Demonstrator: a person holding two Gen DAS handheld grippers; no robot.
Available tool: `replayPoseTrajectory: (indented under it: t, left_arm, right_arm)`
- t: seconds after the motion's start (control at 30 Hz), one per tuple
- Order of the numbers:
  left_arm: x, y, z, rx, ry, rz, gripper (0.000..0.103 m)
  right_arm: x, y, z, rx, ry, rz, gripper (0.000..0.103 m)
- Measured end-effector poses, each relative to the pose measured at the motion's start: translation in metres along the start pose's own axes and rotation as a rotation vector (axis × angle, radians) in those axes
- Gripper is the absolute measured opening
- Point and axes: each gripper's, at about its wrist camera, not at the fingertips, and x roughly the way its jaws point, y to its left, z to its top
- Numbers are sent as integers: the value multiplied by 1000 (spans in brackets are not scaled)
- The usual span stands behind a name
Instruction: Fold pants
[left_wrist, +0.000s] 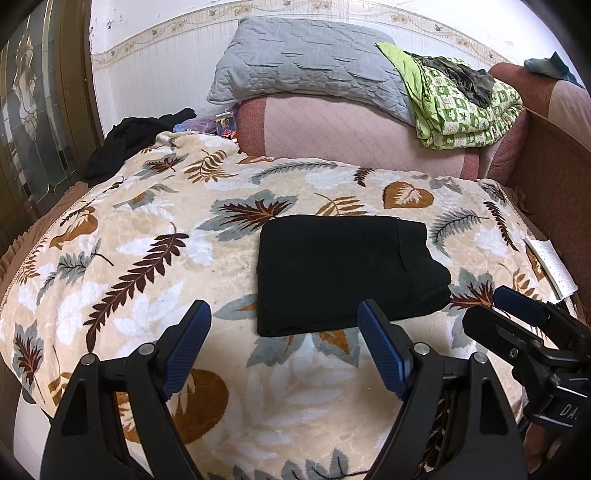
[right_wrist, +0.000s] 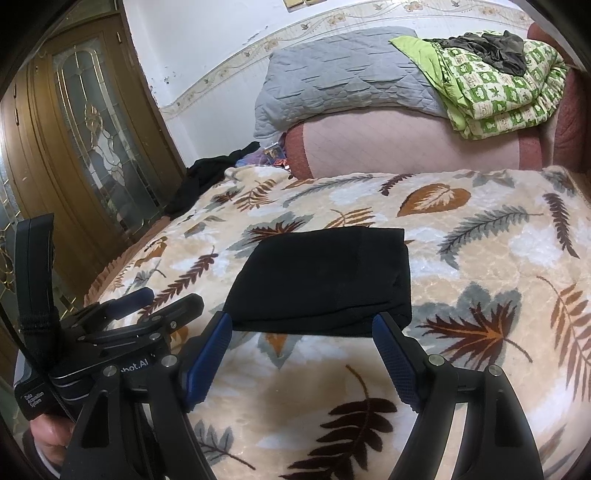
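the pants lay on the leaf-print blanket as a compact black rectangle, several layers deep, near the middle of the bed. edges on the right side looked stacked and roughly aligned; in the right wrist view the pants showed the same squared shape with one corner lying slightly lower than the rest.

my left gripper was released, jaws spread wide, holding nothing, positioned just short of the near edge of the pants. my right gripper was likewise released and empty, its fingertips level with the near edge of the fabric but, as far as i could tell, not pinching it; the black cloth hid the exact contact there.

status, by my judgement: folding appeared essentially complete. no leg or waistband trailed out of the bundle. remaining work, if any, was limited to squaring the loose corner or pressing the stack flat.

other items noted: a grey pillow and a green checked quilt on the pink cushion behind, and a dark garment heaped at the far left edge of the bed, well apart from the pants.
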Motion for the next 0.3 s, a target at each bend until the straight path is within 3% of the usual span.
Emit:
replayPoseTrajectory:
  t: [0.3]
  left_arm:
    - [-7,-7,-1,27,-35,3,82]
  right_arm:
    - [0,0,0,-4,4,-7,81]
